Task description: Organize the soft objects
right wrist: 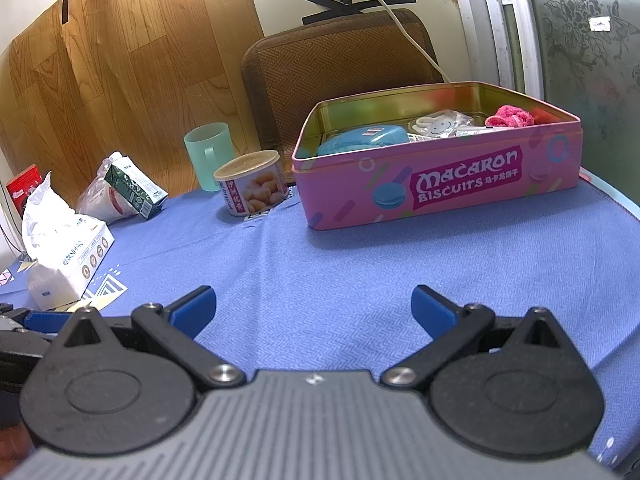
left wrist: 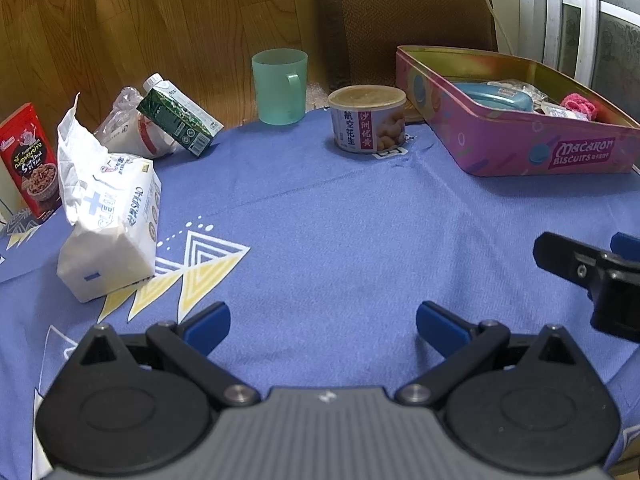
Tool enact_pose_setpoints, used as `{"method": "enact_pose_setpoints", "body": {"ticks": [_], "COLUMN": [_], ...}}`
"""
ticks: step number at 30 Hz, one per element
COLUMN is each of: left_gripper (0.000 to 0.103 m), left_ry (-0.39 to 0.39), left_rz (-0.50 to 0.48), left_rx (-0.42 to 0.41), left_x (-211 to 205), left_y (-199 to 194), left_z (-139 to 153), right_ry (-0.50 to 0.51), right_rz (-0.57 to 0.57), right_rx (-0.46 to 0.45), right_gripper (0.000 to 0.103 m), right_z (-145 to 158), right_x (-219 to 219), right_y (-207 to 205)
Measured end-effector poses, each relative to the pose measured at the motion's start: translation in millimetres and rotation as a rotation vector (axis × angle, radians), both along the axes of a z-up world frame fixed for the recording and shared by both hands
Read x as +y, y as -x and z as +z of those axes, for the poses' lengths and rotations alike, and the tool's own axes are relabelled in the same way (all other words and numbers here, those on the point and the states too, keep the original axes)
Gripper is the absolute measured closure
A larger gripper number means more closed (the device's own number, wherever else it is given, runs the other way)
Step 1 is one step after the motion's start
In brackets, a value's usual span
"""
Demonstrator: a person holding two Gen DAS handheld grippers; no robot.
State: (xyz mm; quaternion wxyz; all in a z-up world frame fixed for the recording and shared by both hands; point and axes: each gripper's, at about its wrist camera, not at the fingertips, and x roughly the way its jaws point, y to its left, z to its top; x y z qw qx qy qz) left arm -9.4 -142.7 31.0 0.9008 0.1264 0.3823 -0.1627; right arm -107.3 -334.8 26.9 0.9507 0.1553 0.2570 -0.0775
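A pink biscuit tin (left wrist: 520,148) (right wrist: 440,188) stands open at the back right of the blue tablecloth; a blue pouch (right wrist: 364,138), a white packet (right wrist: 438,124) and a pink fluffy item (right wrist: 512,118) lie inside. A white soft tissue pack (left wrist: 108,232) (right wrist: 64,260) sits at the left, with a clear plastic bag (left wrist: 128,128) (right wrist: 100,200) behind it. My left gripper (left wrist: 323,322) hovers open over bare cloth, nothing between its fingers. My right gripper (right wrist: 314,308) is open too and empty, facing the tin; it shows at the right edge of the left wrist view (left wrist: 592,276).
A green carton (left wrist: 176,120) (right wrist: 136,190) leans on the plastic bag. A teal cup (left wrist: 280,86) (right wrist: 210,156) and a peanut can (left wrist: 368,118) (right wrist: 250,186) stand at the back edge. A red snack box (left wrist: 30,160) is far left. A brown chair back (right wrist: 340,64) rises behind the table.
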Motion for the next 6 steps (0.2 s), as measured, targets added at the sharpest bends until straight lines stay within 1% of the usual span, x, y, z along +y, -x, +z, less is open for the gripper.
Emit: {"method": "enact_pose_setpoints", "body": {"ticks": [4, 6], "left_gripper": [0.000, 0.000], "left_ry": [0.024, 0.013], "left_rz": [-0.030, -0.037], "left_rx": [-0.026, -0.054], "left_x": [-0.8, -3.9], "left_y": [2.1, 3.2], "left_z": [5.5, 7.3], "right_ry": [0.001, -0.001], "right_rz": [0.001, -0.002], "right_rx": [0.000, -0.002], "right_gripper": [0.000, 0.000], "right_z": [0.0, 0.2], "right_x": [-0.2, -0.5], "right_y": [-0.2, 0.2]}}
